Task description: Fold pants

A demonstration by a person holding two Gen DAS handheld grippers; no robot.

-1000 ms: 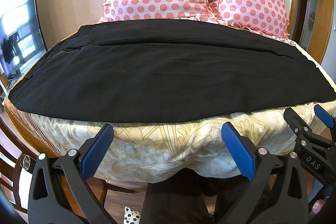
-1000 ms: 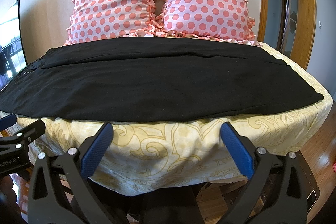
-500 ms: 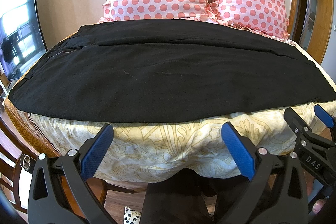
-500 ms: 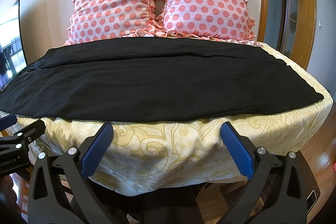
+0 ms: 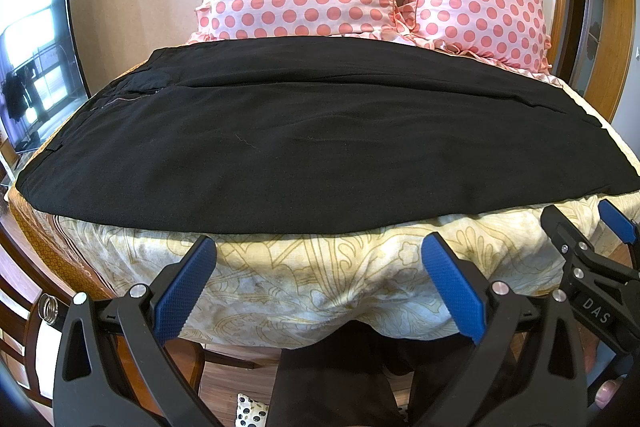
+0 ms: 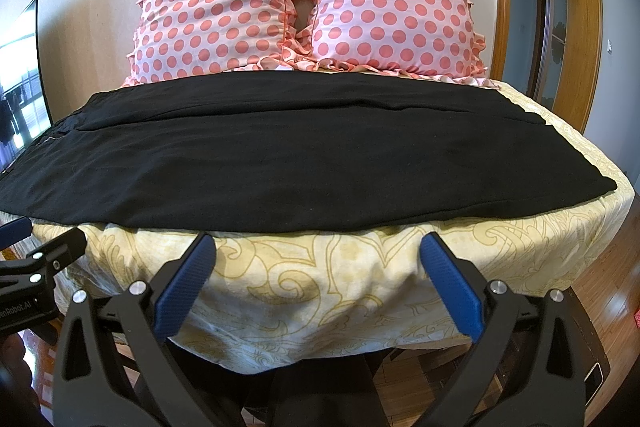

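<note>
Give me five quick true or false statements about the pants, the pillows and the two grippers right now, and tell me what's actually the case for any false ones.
1. The black pants lie spread flat across the bed. True.
2. The left gripper is clamped on the pants. False: it is open, short of the fabric.
3. Two pink polka-dot pillows stand behind the pants. True.
4. The right gripper holds a pant hem. False: it is open and holds nothing.
5. The waistband lies on the right end. False: the zipper end is at the left.
</note>
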